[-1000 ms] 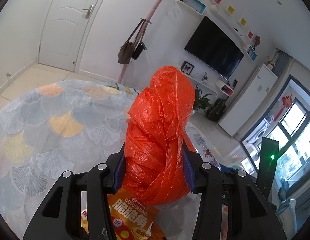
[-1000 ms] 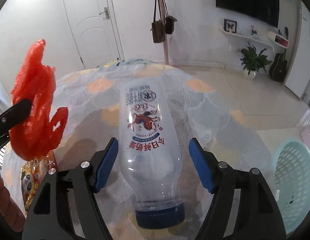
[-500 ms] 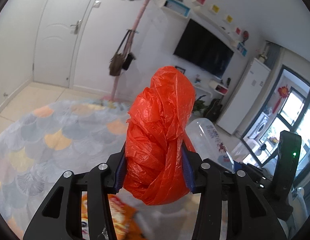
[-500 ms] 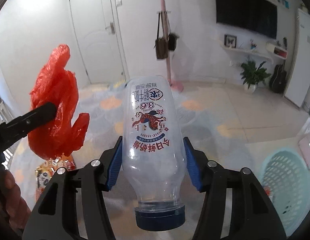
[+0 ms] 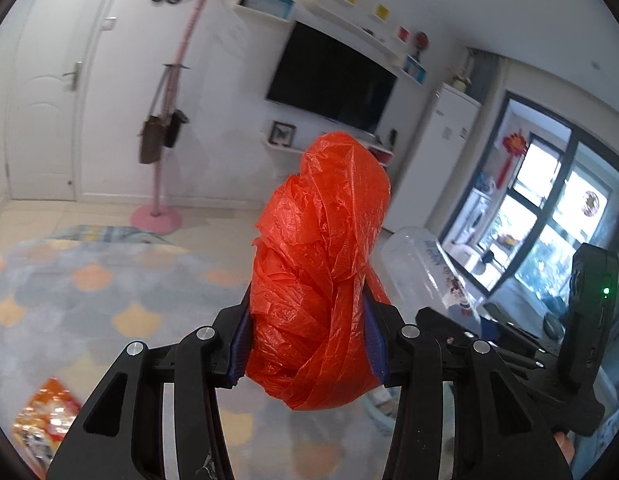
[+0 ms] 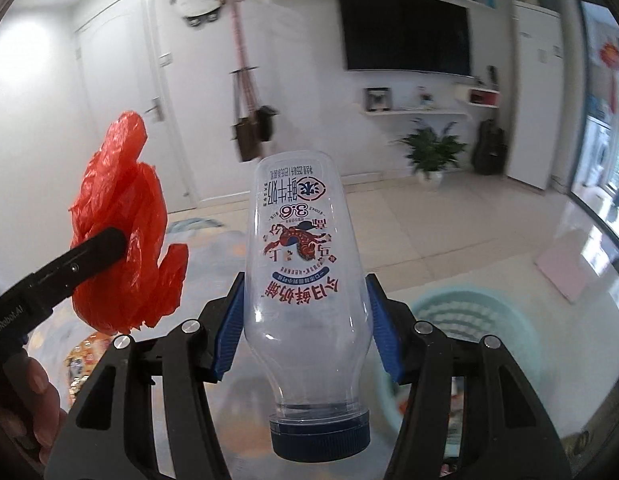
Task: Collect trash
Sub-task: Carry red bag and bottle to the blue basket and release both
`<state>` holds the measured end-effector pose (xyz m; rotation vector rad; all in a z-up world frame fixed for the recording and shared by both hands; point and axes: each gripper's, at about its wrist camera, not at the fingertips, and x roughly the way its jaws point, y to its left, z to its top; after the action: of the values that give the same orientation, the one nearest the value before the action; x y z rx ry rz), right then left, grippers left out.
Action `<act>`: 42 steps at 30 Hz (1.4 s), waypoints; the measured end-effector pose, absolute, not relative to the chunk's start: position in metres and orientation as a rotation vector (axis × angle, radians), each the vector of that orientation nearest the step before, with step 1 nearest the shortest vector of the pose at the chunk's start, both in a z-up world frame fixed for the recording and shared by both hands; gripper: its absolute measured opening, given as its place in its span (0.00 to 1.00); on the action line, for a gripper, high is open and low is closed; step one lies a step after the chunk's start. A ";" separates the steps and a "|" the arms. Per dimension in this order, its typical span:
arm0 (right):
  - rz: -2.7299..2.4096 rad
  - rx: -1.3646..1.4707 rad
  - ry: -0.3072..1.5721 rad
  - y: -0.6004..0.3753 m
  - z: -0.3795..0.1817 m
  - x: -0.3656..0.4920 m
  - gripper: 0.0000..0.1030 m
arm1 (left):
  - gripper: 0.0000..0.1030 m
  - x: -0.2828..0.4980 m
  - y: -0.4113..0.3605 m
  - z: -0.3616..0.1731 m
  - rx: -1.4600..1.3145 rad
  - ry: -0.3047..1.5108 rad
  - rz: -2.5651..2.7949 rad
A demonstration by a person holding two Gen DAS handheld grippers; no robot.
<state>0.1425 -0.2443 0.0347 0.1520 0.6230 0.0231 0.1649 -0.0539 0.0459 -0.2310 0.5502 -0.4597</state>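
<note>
Both pieces of rubbish are off the surface and in the air. The left tongs (image 5: 307,344) are closed on a crumpled red plastic bag (image 5: 321,272), the blue pads sunk into its lower half while the rest billows up above them. The right tongs (image 6: 305,328) clamp a clear empty bottle (image 6: 299,264) across its belly, the dark blue cap (image 6: 320,436) pointing back towards the handle and the printed label reading upside down.

The bag looks almost weightless and soft all through; it gives wherever it is pinched, so a hold on the bunched, thickest wad seems the safest, since a loose flap would likely slide out. The bottle looks light too, but thin-walled and smooth: squeezed hard it would probably dent or squirt out, so the wide labelled middle, where the pads sit now, seems the right place.

Below and to the right of the bottle stands a pale green perforated basket (image 6: 505,320) on the floor, the likely place for both. An orange snack packet (image 5: 45,420) lies on the scallop-patterned cloth (image 5: 89,292) below, not yet picked up.
</note>
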 end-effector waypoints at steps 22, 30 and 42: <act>-0.218 0.441 0.879 -0.406 -0.084 0.157 0.55 | 0.66 0.201 -0.197 -0.044 -0.006 0.755 -0.547; -0.208 0.438 0.879 -0.405 -0.091 0.148 0.55 | 0.66 0.199 -0.172 -0.044 -0.047 0.758 -0.532; -0.062 0.328 0.764 -0.337 -0.039 0.138 0.55 | 0.64 0.171 -0.113 -0.009 -0.113 0.676 -0.468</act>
<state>0.1382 -0.3368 -0.0393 0.3285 0.7642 -0.0615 0.1711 -0.1127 -0.0094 -0.1130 0.6765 -0.4682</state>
